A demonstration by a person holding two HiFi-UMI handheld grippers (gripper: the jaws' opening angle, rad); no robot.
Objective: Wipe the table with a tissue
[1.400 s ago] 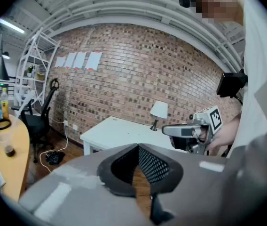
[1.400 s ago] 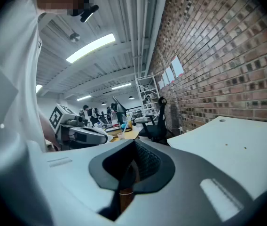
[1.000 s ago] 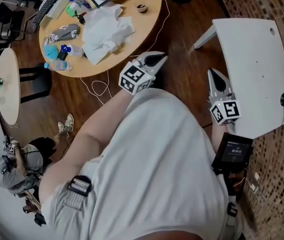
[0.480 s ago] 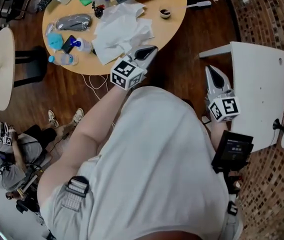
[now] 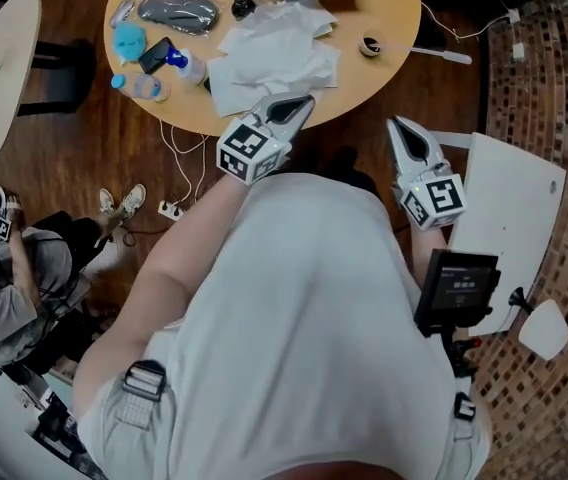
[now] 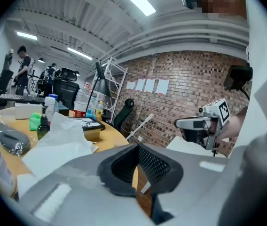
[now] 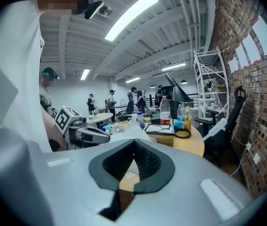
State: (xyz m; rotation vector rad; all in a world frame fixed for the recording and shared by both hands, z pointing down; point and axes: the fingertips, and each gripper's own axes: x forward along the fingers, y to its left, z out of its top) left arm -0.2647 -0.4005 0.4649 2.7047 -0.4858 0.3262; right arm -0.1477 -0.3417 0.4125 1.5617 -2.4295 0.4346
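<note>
Two empty grippers, jaws pressed together, have swung round toward the round table (image 5: 384,73), the left gripper (image 5: 307,100) now just short of the crumpled tissue (image 5: 269,58) lying there and the right gripper (image 5: 395,123) alongside, so pickup likely comes next.

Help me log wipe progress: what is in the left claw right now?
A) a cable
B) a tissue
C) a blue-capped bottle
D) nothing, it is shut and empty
D: in the left gripper view the left claw is closed with nothing between its pads, and the tissues lie untouched on the round table.
</note>
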